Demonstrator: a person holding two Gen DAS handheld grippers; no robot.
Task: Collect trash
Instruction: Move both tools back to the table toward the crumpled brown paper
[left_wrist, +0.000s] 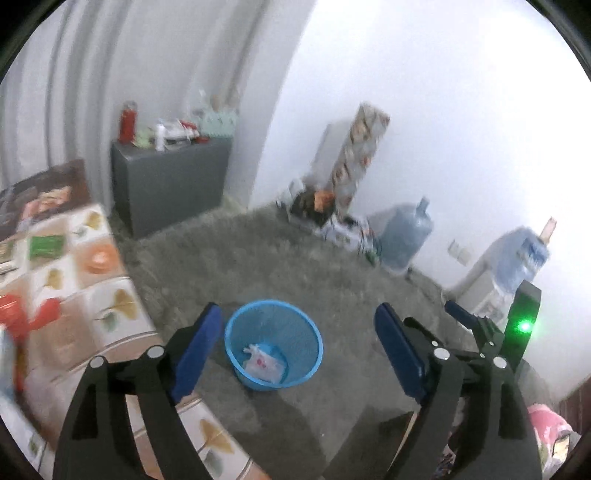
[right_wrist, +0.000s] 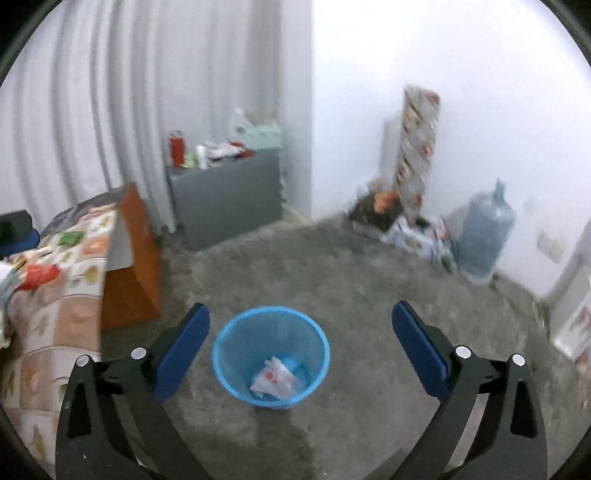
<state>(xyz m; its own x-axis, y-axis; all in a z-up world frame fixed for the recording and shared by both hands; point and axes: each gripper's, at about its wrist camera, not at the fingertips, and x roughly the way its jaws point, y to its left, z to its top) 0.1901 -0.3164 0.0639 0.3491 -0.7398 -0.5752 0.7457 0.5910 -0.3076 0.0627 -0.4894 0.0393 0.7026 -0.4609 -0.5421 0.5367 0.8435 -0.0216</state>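
A blue mesh trash bin (left_wrist: 273, 345) stands on the grey carpet, also in the right wrist view (right_wrist: 270, 356). A crumpled white wrapper with red print (left_wrist: 264, 363) lies at its bottom, also in the right wrist view (right_wrist: 275, 378). My left gripper (left_wrist: 297, 325) is open and empty, held above the bin. My right gripper (right_wrist: 301, 323) is open and empty, also above the bin. The right gripper's fingers (left_wrist: 461, 315) show at the right of the left wrist view. A red piece of trash (left_wrist: 26, 317) lies on the table at left.
A table with a patterned cloth (left_wrist: 74, 280) stands left of the bin. A grey cabinet (right_wrist: 225, 199) with bottles stands by the curtain. Water jugs (right_wrist: 485, 232) and boxes (right_wrist: 413, 229) line the white wall. A water dispenser (left_wrist: 498, 273) stands at the right.
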